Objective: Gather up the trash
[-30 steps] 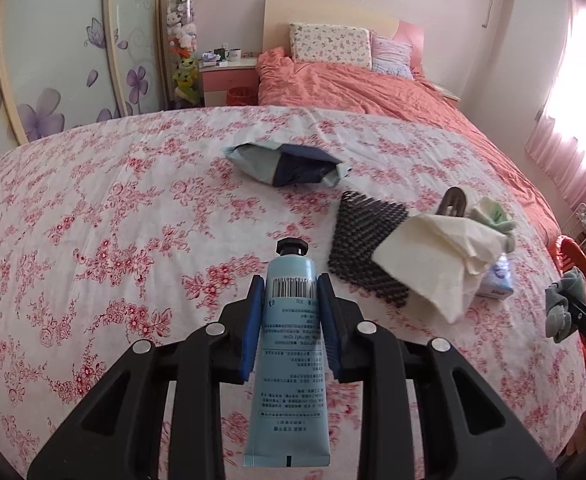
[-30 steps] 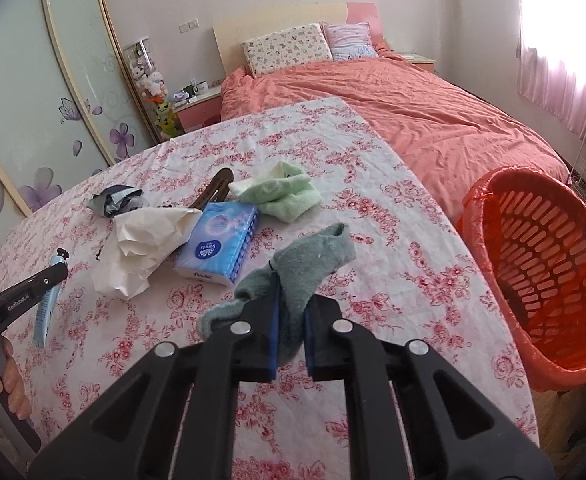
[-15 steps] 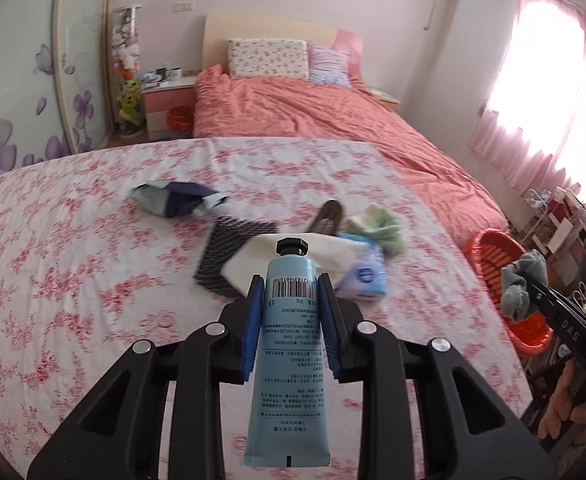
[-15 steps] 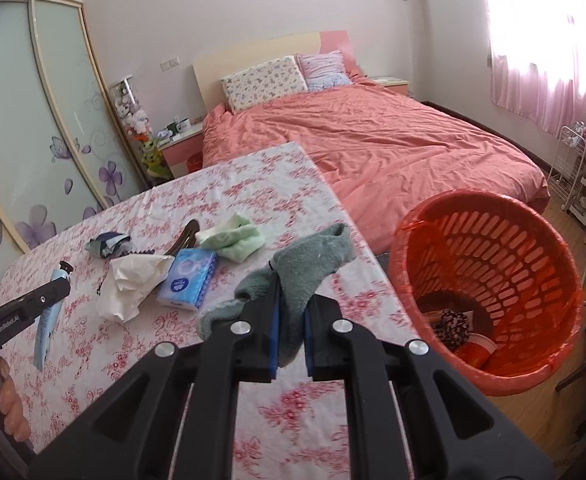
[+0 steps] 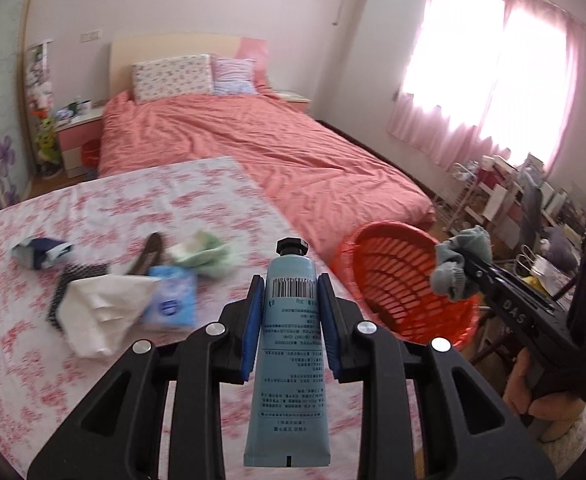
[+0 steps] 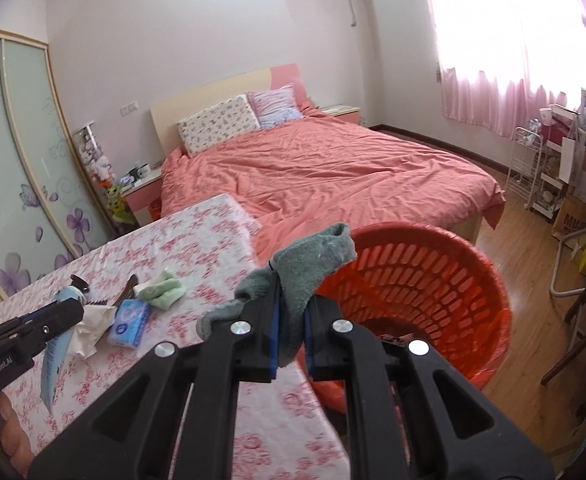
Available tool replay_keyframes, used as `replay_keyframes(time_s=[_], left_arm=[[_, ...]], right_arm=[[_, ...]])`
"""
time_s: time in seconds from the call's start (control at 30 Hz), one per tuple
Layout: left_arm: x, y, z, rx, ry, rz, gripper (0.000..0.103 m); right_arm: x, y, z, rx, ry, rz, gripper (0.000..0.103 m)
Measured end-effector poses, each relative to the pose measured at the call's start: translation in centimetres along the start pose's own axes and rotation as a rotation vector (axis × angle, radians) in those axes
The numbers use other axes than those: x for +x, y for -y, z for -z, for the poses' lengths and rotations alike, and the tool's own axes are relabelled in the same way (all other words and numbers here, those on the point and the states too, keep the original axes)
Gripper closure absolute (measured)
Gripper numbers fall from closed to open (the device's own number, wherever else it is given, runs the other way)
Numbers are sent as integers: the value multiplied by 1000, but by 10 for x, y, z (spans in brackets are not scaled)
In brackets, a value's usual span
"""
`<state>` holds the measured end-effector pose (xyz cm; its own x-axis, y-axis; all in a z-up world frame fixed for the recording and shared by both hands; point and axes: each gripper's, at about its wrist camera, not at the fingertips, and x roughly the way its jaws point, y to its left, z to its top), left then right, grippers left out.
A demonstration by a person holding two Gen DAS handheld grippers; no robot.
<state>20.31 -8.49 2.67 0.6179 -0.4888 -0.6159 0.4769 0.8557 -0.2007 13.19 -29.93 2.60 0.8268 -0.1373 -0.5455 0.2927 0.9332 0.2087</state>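
Observation:
My left gripper [image 5: 291, 304] is shut on a light blue cream tube [image 5: 289, 364] with a black cap, held above the floral table. My right gripper [image 6: 291, 320] is shut on a grey-green sock [image 6: 309, 264], held at the near rim of the orange mesh basket [image 6: 433, 280]. In the left wrist view the basket [image 5: 397, 276] stands off the table's right edge, with the right gripper [image 5: 473, 268] and sock [image 5: 459, 264] over its far side. In the right wrist view the left gripper [image 6: 69, 312] and tube [image 6: 55, 356] show at the left.
On the floral table [image 5: 93, 216] lie a white tissue [image 5: 101, 312], a blue tissue pack [image 5: 173, 300], a green cloth [image 5: 205, 252], a black mesh piece [image 5: 77, 276], a brown clip [image 5: 147, 252] and a crumpled wrapper [image 5: 41, 252]. A pink bed [image 6: 333, 172] lies behind. Shelves [image 6: 549, 176] stand at right.
Both grippers have swung right toward the basket, each keeping its grip. The basket now lies just in front of the right gripper, and it looms larger in the left wrist view.

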Motion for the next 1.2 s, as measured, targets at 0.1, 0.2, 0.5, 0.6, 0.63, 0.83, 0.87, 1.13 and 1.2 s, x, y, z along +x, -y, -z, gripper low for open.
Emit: replay_keyframes(time_s=[0.1, 0.2, 0.5, 0.6, 0.63, 0.83, 0.87, 1.13, 1.2], left_arm=[[18, 27, -6, 28, -13, 57, 75], [39, 52, -12, 55, -27, 112, 75], [99, 114, -18, 140, -86, 193, 75], [117, 120, -16, 145, -123, 184, 75], [122, 120, -16, 142, -133, 174, 75], [127, 103, -11, 117, -155, 87, 53], [125, 100, -11, 119, -151, 73, 51], [93, 71, 4, 165, -92, -78, 38], [81, 59, 9, 166, -76, -117, 35]], right_arm=[[-2, 22, -7, 24, 17, 23, 93], [-2, 45, -14, 47, 31, 49, 93], [22, 107, -25, 131, 29, 80, 92], [37, 118, -27, 148, 17, 66, 87], [43, 121, -27, 151, 14, 71, 84], [66, 125, -18, 152, -21, 75, 59], [67, 125, -16, 154, -22, 78, 56], [61, 103, -3, 118, -32, 94, 45], [59, 94, 0, 106, -38, 86, 45]])
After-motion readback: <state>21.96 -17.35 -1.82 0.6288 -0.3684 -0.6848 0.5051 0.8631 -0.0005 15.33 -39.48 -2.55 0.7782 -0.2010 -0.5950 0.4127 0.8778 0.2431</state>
